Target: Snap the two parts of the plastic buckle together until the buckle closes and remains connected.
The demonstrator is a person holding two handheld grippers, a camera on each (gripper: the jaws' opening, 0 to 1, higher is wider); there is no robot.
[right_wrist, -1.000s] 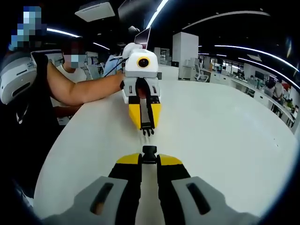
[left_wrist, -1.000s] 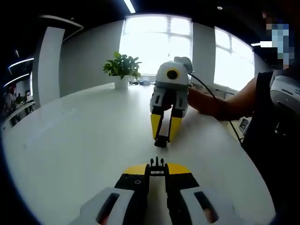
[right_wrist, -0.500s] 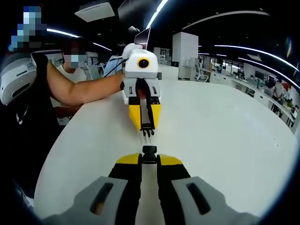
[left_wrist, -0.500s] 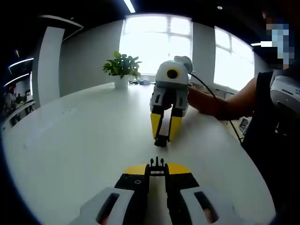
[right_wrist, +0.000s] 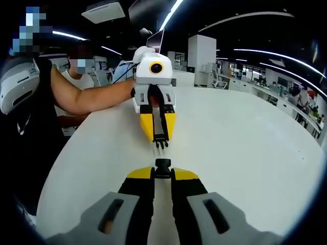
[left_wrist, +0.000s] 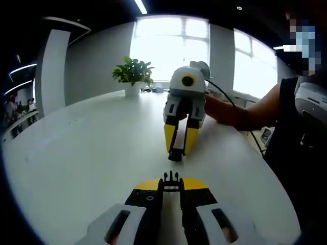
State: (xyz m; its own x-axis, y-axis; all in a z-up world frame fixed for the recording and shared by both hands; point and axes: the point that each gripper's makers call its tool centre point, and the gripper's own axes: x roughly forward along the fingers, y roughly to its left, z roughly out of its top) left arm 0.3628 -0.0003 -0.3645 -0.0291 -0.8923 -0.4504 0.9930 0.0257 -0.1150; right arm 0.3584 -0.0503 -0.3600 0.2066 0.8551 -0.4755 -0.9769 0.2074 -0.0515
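My left gripper (left_wrist: 171, 185) is shut on the black pronged buckle half (left_wrist: 171, 178), whose prongs stick out past the yellow tips. Facing it across a short gap, my right gripper (left_wrist: 176, 151) holds the black socket half (left_wrist: 175, 154) low over the white table (left_wrist: 92, 153). In the right gripper view my right gripper (right_wrist: 163, 173) is shut on the socket half (right_wrist: 163, 165). The left gripper (right_wrist: 160, 139) points back at it with the pronged half (right_wrist: 161, 144). The two halves are lined up tip to tip and apart.
A potted plant (left_wrist: 133, 76) stands at the table's far edge by the windows. A person's arm (left_wrist: 245, 112) reaches in from the right behind the right gripper. Office desks and chairs (right_wrist: 219, 79) lie beyond the table. A cable (left_wrist: 225, 99) trails from the right gripper.
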